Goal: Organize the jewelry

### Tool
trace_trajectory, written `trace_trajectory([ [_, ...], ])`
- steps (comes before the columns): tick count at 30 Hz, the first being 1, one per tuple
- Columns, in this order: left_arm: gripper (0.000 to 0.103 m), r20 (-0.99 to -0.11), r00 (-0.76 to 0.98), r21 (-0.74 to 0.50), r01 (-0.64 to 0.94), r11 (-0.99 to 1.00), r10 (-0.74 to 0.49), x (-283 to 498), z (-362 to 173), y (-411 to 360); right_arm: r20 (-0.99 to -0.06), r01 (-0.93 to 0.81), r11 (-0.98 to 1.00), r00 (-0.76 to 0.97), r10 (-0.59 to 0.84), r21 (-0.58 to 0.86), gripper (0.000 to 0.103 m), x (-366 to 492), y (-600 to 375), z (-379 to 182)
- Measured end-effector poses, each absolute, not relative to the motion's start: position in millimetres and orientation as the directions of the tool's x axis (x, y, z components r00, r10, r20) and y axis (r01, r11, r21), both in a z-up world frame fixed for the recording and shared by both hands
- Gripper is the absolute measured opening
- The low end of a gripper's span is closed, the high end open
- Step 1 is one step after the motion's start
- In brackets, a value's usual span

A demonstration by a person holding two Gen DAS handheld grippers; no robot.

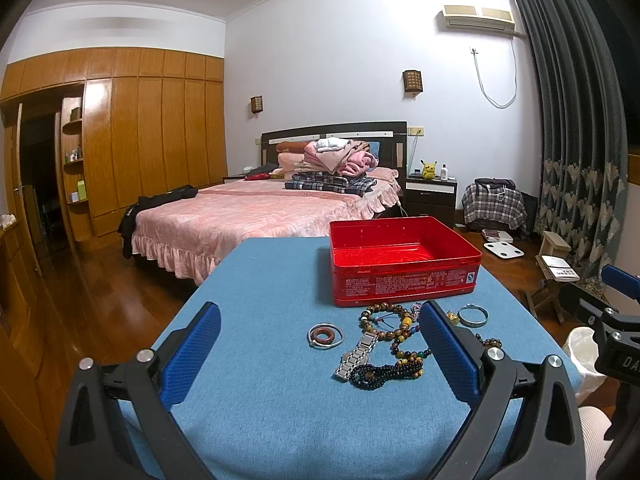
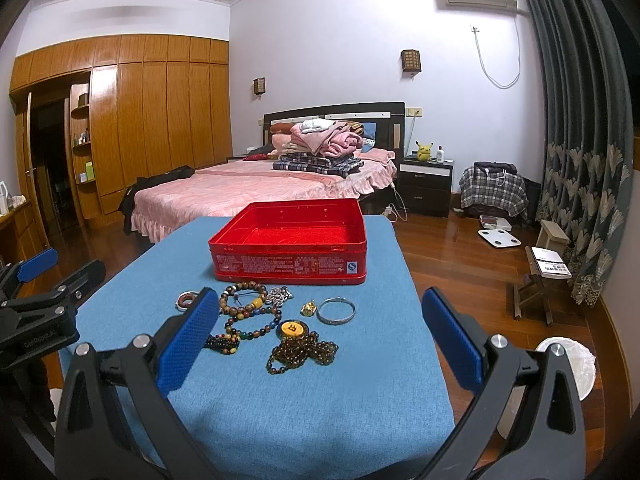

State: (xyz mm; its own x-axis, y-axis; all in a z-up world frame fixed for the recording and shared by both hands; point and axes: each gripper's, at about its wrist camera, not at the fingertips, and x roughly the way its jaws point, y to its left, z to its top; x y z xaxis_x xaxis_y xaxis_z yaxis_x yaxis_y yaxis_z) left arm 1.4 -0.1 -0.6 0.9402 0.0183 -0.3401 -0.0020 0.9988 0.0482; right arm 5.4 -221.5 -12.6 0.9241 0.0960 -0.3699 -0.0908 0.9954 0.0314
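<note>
Both the left gripper (image 1: pixel 320 354) and right gripper (image 2: pixel 320 336) gape wide, empty, the jewelry (image 2: pixel 276 320) just beyond them, the red tin (image 2: pixel 288 240) farther off.

table (image 2: pixel 280 420): blue cloth | red tin (image 2: pixel 288 248) | jewelry pile (image 2: pixel 264 320)

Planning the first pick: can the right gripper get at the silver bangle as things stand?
Probably yes. The right gripper is open and empty, and the silver bangle lies flat on the blue cloth, apart from the bead strands, with nothing over it.
</note>
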Motion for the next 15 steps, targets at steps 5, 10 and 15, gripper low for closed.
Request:
trace_trajectory([
  [5,0.097,-0.340,0.940,0.047,-0.003,0.999,0.019,0.6,0.1,-0.5,-0.370,-0.091,0.995,0.924,0.096,0.031,0.098,5.3,-221.7,-12.3],
  [10,0.097,-0.338,0.941,0.049,-0.003,0.999,0.019,0.4,-0.1,-0.4,-0.370,-0.091,0.995,0.924,0.096,0.031,0.098,5.4,-221.8,-12.1],
  [15,0.097,-0.339,0.941,0.050,-0.003,0.999,0.020,0.3,-0.2,-0.6,-0.369,-0.091,0.995,0.924,0.096,0.031,0.098,5.4,-221.8,-12.0],
])
